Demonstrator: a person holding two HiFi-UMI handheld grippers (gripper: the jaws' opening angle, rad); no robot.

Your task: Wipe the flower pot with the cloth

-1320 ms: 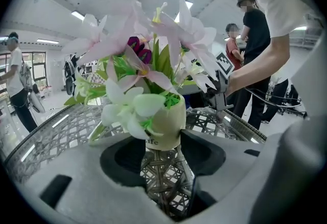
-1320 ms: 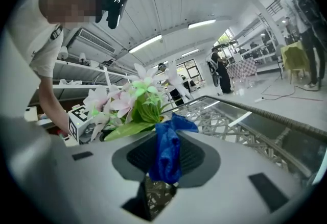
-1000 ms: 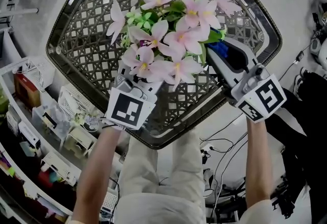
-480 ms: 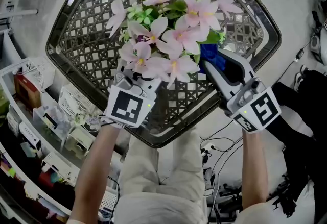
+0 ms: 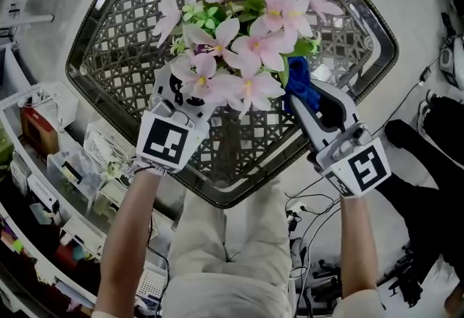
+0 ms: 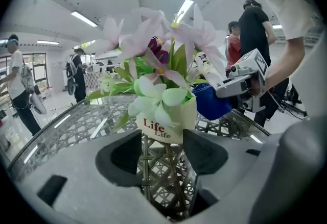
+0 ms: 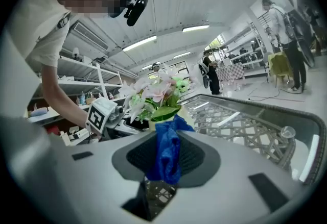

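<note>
1. Spreading the left tongs (image 6: 162, 137): jaws just been opening, pads released and pressing on nothing.
2. Facing the flower pot (image 6: 171, 123) dead ahead, just past those tips and in line with the gap. Standing upright on the table, "Life" printed on its cream side.
3. Showing only the woven lattice of the table (image 6: 76, 126) down between the left pads.
4. Clenching the right tongs (image 7: 166, 152) on the blue cloth (image 7: 167, 164), bunched up and poking out ahead of the tips.
5. Meeting the pot's side with that cloth, to the right of the left tongs and apparently touching.
6. Hanging pink flowers (image 5: 246, 48) and green leaves over both sets of tips, hiding the pot itself in the head view.
7. Pointing both tongs inward at the pot from either side, left and right tips near each other with the pot between.
</note>
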